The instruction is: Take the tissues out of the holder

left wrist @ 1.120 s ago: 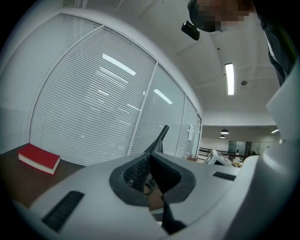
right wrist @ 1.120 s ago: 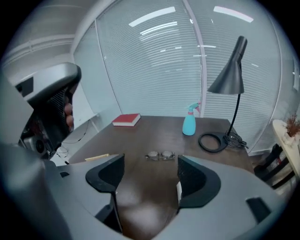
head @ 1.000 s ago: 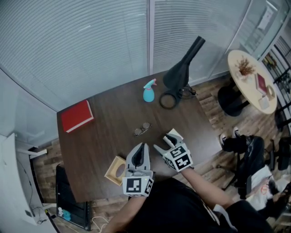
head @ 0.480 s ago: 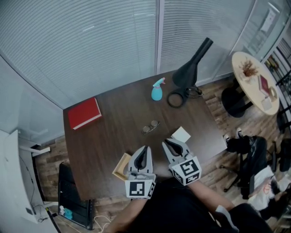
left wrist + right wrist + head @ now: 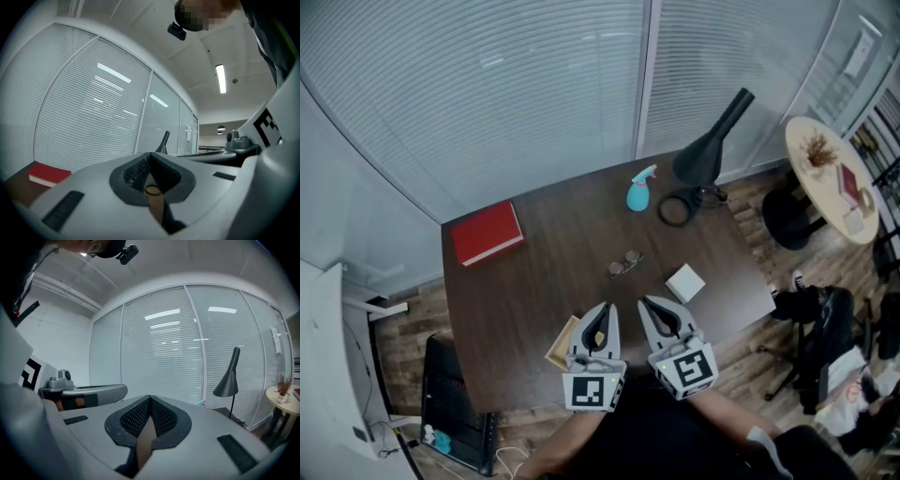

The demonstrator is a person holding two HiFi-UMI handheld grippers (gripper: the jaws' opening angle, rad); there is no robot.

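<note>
- left gripper [image 5: 602, 306]: jaws pressed together at the tips, gripping nothing; it hangs over the wooden tissue holder [image 5: 562, 343] and hides that box's right part; the holder sits near the front edge of the bench [image 5: 534, 281]
- right gripper [image 5: 646, 301]: jaws have just closed tip to tip, nothing between them; it is just beside the left one
- tissues [image 5: 685, 282]: a white square stack lying flat on the bench, out of the holder; near the right gripper's tips but apart from them
- beyond: glasses [image 5: 625, 263] mid-bench; red book [image 5: 487, 232] far left; blue spray bottle [image 5: 639, 189], black cable coil [image 5: 675, 208] and black lamp [image 5: 712, 141] along the far edge
- off the bench, to the right: round side table [image 5: 825, 202]; black chair [image 5: 816, 323]
</note>
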